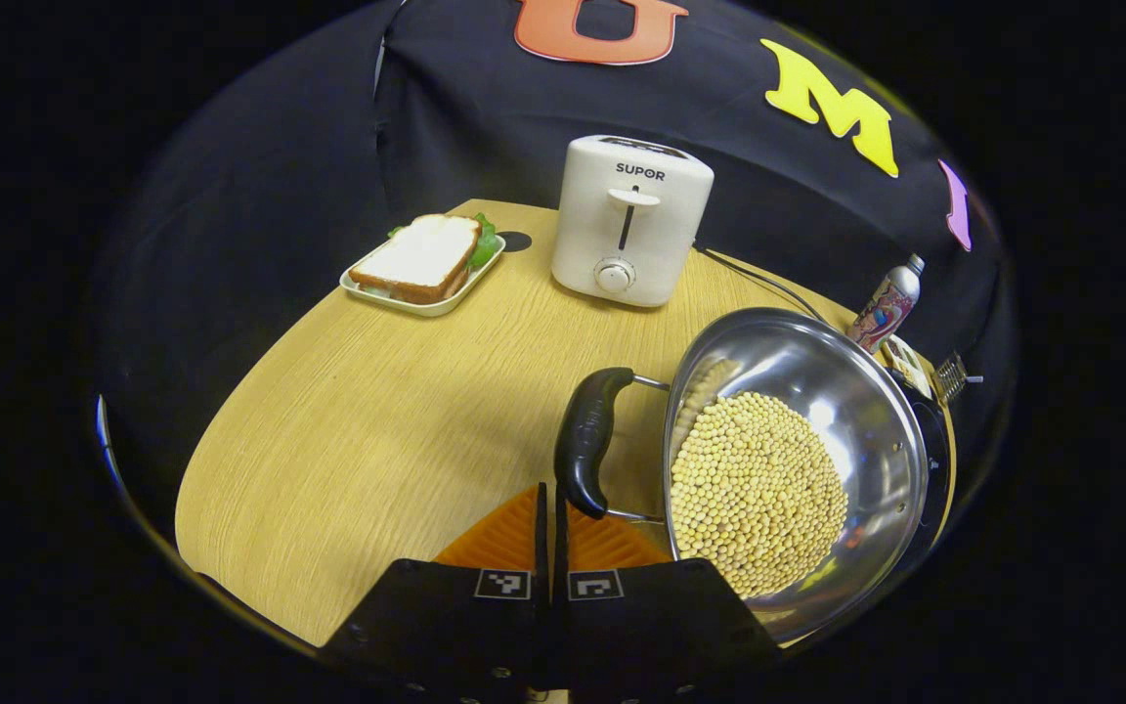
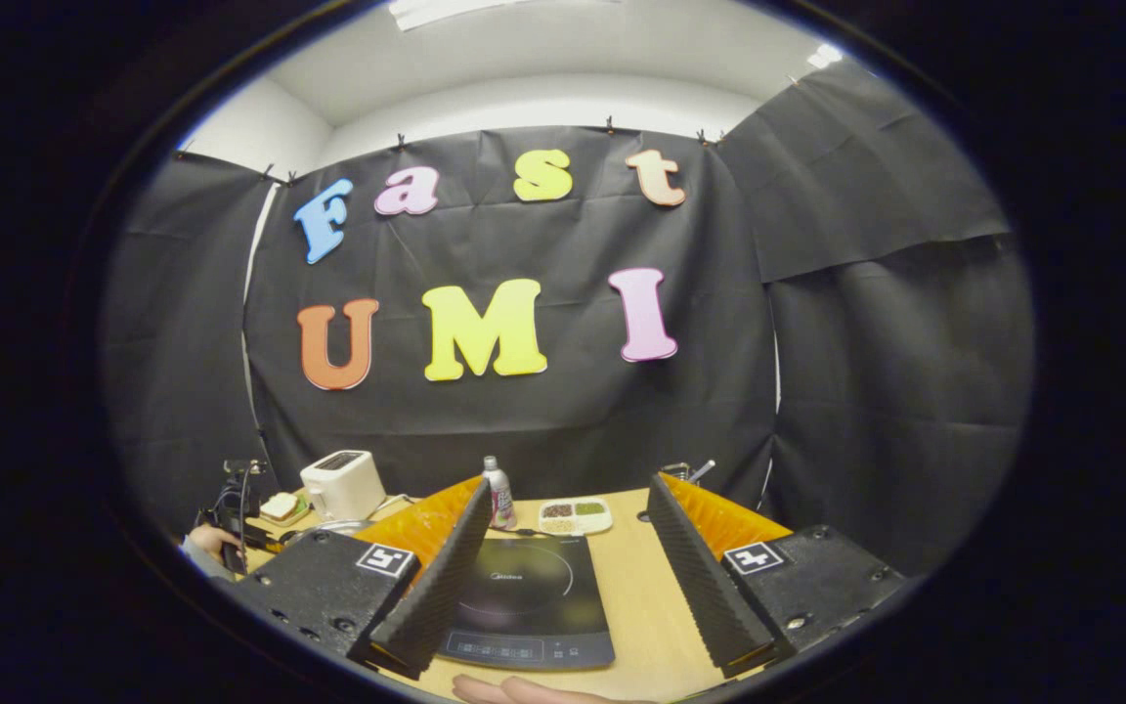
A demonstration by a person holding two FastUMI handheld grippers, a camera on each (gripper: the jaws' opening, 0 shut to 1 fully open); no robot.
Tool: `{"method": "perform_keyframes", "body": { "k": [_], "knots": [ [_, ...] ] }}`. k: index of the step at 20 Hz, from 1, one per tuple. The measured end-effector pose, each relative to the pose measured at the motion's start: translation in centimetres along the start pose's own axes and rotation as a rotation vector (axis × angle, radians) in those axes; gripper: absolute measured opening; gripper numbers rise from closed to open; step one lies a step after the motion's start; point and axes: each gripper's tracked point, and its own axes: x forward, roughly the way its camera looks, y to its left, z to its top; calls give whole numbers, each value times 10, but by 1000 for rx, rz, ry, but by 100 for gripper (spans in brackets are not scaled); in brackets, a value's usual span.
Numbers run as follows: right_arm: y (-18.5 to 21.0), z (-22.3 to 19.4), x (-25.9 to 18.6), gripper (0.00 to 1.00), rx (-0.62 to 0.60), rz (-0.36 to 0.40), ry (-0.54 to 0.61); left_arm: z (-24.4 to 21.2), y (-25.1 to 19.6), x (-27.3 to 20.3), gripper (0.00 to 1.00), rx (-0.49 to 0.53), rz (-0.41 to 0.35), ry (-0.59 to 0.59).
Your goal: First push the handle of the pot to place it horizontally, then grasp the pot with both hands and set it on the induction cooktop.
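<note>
While the pot (image 1: 798, 469) is resting on the bench (image 1: 368, 440), its bowl holding a bed of pale beans (image 1: 757, 494), the left-hand handle (image 1: 590, 442) is standing on end, its long axis running near to far in the left gripper view rather than lying flat across. The handle is hanging on two thin wire arms from the pot's rim, to the left of the bowl. Directly below the handle's near end, the left tool (image 1: 551, 508) is pointing forward with its two fingers closed together, nothing between them; the tips are lying just beside the handle's lower end, and whether they are touching it cannot be told. The left tool is therefore judged the nearer one for the push, and the push appears to call for a sideways nudge that tips the handle over to the level.

Farther out on the bench, a toaster (image 1: 631, 220) and a tray with a sandwich (image 1: 421, 262) are standing well apart from the pot, and a bottle (image 1: 884, 308) is showing beyond its far rim.

In the right gripper view, the right tool (image 2: 563, 557) is hovering with its fingers spread wide and empty, looking down on the cooktop (image 2: 529, 601), which is lying between them on the bench.
</note>
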Motion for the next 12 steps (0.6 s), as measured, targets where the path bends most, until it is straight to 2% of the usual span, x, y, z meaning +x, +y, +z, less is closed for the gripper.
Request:
{"method": "perform_keyframes", "body": {
  "k": [2,3,7,9,10,12],
  "knots": [
    [7,-3,2,100,3,8,9,1,5,-4,0,8,9,-10],
    [10,-4,3,96,1,11,12,2,10,-6,0,19,26,-19],
    [23,-16,10,96,-20,13,38,-3,28,-17,0,19,73,-38],
    [42,-22,9,100,-3,53,65,-5,38,-26,0,28,93,-53],
    [51,-24,10,96,5,73,73,-6,41,-31,0,33,103,-59],
    [63,-30,14,96,-1,93,88,-6,45,-45,1,48,111,-81]
  ]
}}
